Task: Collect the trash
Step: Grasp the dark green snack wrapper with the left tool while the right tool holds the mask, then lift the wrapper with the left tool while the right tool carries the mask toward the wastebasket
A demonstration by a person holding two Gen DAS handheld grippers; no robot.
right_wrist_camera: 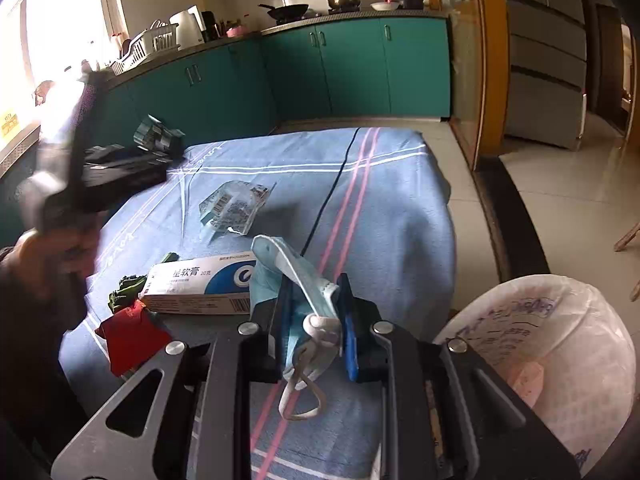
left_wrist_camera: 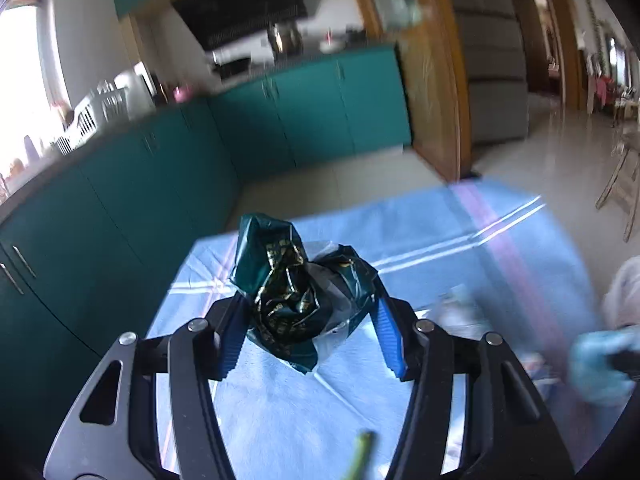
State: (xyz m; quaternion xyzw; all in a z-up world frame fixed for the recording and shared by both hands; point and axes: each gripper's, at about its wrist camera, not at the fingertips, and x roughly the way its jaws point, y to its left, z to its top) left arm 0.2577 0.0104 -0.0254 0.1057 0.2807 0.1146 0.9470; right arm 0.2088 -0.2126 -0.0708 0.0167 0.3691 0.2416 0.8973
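Beside the table's right edge stands our bin [right_wrist_camera: 560,344], lined with a white printed bag; inside it we make out only a pale pinkish scrap low against the liner. Our right gripper [right_wrist_camera: 316,320] is pinched on a blue face mask [right_wrist_camera: 288,280], its ear loops dangling below the jaws, above the near edge of the blue cloth-covered table [right_wrist_camera: 392,208]. Our left gripper [left_wrist_camera: 310,320] clamps a crumpled dark green wrapper [left_wrist_camera: 296,280], lifted over the table's far left corner. Only the right wrist view shows the rest: a white ointment box [right_wrist_camera: 200,284] near the left edge, a red scrap [right_wrist_camera: 132,336] and green scrap [right_wrist_camera: 124,296] beside it, and a clear plastic packet [right_wrist_camera: 236,208] mid-table.
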